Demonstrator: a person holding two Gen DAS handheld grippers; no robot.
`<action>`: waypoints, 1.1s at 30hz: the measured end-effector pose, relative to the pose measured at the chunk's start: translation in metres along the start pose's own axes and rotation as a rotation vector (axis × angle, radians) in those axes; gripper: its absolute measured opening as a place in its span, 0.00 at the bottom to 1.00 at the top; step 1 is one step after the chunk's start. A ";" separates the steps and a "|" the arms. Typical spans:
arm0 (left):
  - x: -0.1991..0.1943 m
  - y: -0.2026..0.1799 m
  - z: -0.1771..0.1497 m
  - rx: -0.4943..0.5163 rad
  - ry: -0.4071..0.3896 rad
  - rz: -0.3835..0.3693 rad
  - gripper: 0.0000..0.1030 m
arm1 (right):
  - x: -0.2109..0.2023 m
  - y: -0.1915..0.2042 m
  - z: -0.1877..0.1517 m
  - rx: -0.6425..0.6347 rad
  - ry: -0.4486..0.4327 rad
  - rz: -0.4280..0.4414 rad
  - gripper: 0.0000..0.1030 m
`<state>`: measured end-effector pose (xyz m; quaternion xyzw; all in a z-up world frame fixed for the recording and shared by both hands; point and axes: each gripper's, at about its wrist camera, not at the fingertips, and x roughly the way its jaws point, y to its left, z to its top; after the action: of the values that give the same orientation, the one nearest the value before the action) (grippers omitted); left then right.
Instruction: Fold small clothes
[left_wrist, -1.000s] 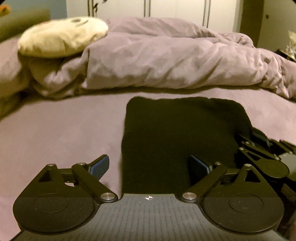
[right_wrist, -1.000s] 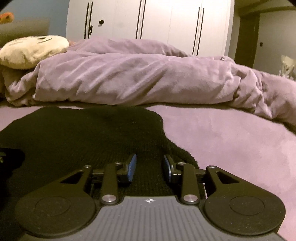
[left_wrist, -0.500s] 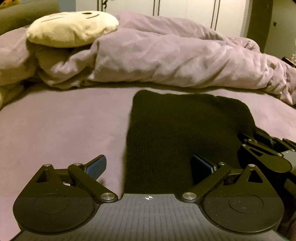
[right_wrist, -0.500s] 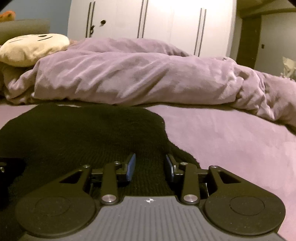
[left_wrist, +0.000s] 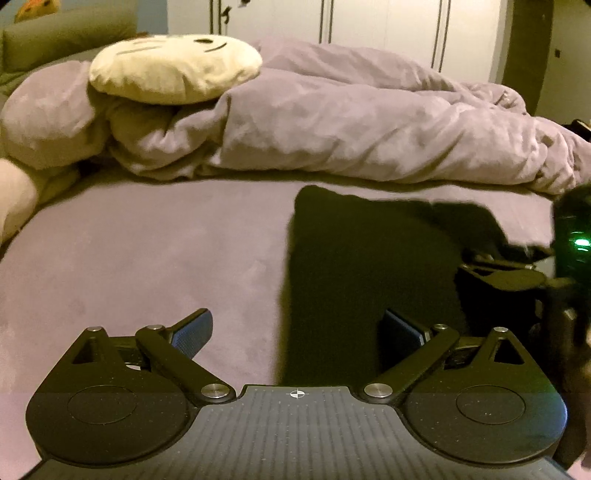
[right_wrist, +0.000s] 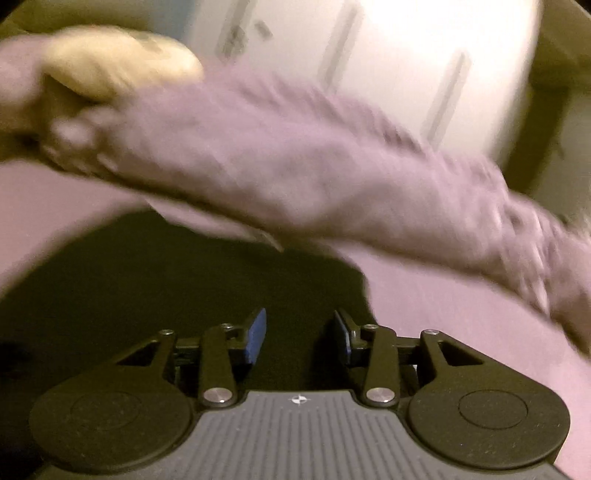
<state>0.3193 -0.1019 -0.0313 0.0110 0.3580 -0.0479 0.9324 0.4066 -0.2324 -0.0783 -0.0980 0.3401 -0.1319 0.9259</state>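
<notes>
Item: black garment (left_wrist: 369, 266) — lies flat on the mauve bedsheet (left_wrist: 147, 258); its left edge runs between my left gripper (left_wrist: 297, 328) fingers, which stand wide apart, nothing clamped. My right gripper (right_wrist: 299, 334) hangs over its right part — jaws opening, nothing pinched. Beyond both: rumpled duvet (left_wrist: 351, 129), cream cushion (left_wrist: 173, 68).
</notes>
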 end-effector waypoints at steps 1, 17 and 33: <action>-0.001 0.000 0.000 0.003 0.000 -0.008 0.98 | 0.008 -0.011 -0.006 0.049 0.012 0.017 0.38; -0.077 0.030 -0.036 0.009 0.055 0.045 0.98 | -0.063 -0.027 -0.024 0.153 -0.057 0.061 0.68; -0.126 0.013 -0.073 0.013 0.108 0.062 0.98 | -0.107 -0.043 -0.070 0.138 0.127 0.002 0.85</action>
<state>0.1786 -0.0752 -0.0010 0.0307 0.4072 -0.0207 0.9126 0.2740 -0.2461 -0.0544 -0.0249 0.3882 -0.1600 0.9072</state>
